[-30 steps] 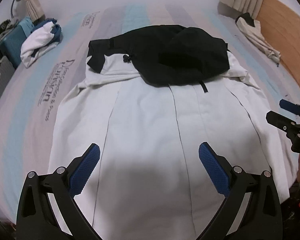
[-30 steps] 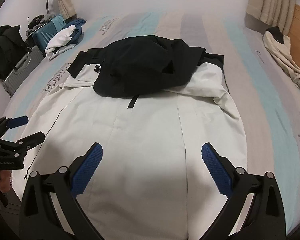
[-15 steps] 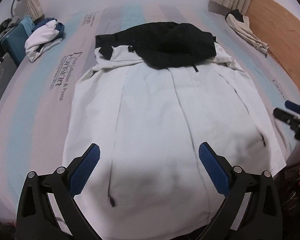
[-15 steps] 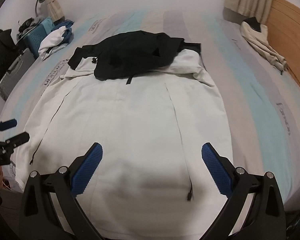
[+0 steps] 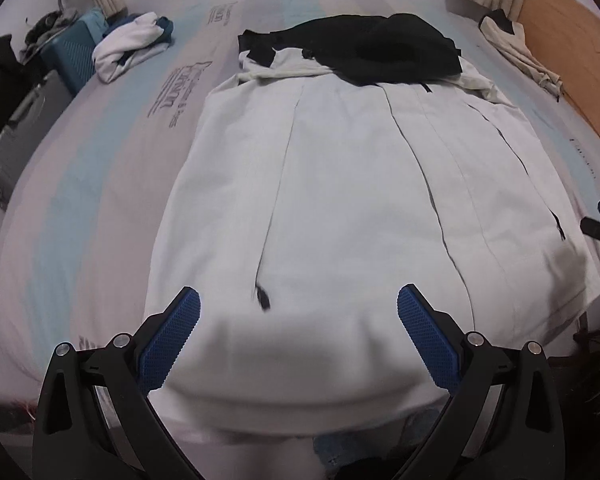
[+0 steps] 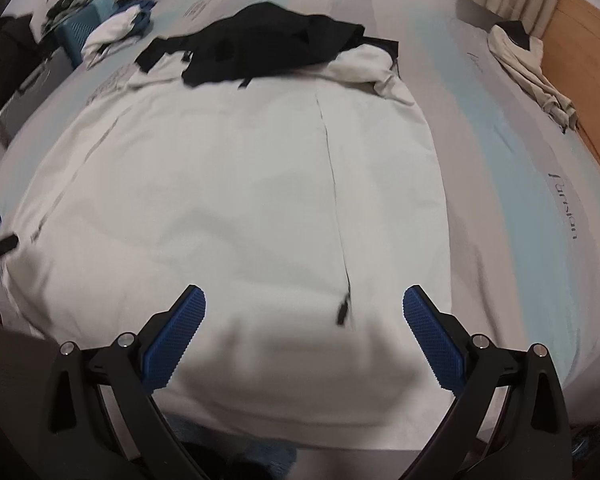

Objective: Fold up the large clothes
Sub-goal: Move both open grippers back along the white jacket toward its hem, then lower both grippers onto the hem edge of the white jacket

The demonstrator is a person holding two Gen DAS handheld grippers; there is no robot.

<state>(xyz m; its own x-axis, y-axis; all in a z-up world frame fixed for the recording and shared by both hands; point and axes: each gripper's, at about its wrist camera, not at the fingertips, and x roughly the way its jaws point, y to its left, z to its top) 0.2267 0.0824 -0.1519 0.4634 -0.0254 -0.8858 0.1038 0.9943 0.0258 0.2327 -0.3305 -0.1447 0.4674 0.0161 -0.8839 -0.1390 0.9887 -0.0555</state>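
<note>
Striped bed (image 5: 100,168) carries our white coat (image 5: 340,200), hem overhanging the near edge. Both grippers, left (image 5: 299,340) and right (image 6: 305,340), hover above it, fingers apart; a hem pinch could miss the lower layer.

The left gripper (image 5: 298,322) hangs low and level, its two blue-padded fingers (image 5: 171,342) spread wide with nothing between them. The right gripper (image 6: 304,324) hangs alongside it in the same pose, jaws wide apart and empty. Each appears at the edge of the other's view, well apart.
</note>
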